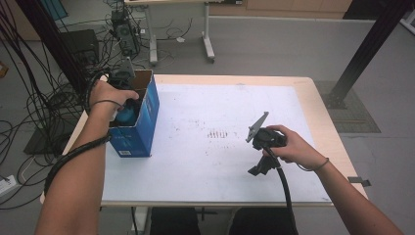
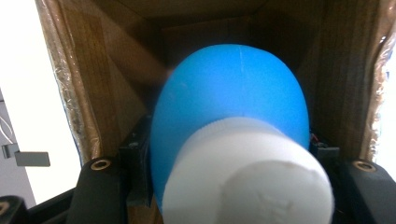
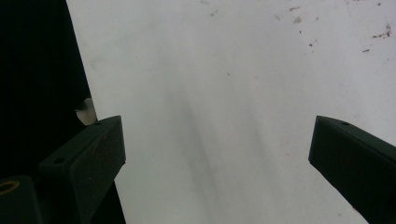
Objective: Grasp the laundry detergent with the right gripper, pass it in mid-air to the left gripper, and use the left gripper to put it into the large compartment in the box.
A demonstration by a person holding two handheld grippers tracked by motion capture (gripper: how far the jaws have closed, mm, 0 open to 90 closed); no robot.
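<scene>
While I watch from above, I see the left hand (image 1: 110, 95) reaching into the open top of a blue box (image 1: 139, 117) that stands at the left side of the table (image 1: 215, 161). The left hand-held gripper (image 1: 128, 111) is down inside the box. In the left gripper view, a blue bottle (image 2: 231, 107) with a white cap (image 2: 250, 177) sits between the two black jaws, and the jaws press on its sides, so this hand-held gripper is closed on the bottle. The white cap points back at the camera and the round blue end points deeper into the box. Brown cardboard walls (image 2: 84, 84) are all around it. The right hand (image 1: 293, 147) holds the right hand-held gripper (image 1: 260, 169) over the white table top, well apart from the box. It points down toward the near side of the table. In the right gripper view, its two jaws stand wide apart with nothing between them, just the white table top with a few small dark specks (image 3: 299, 19). A black cable (image 1: 286, 191) runs from it back toward me.
</scene>
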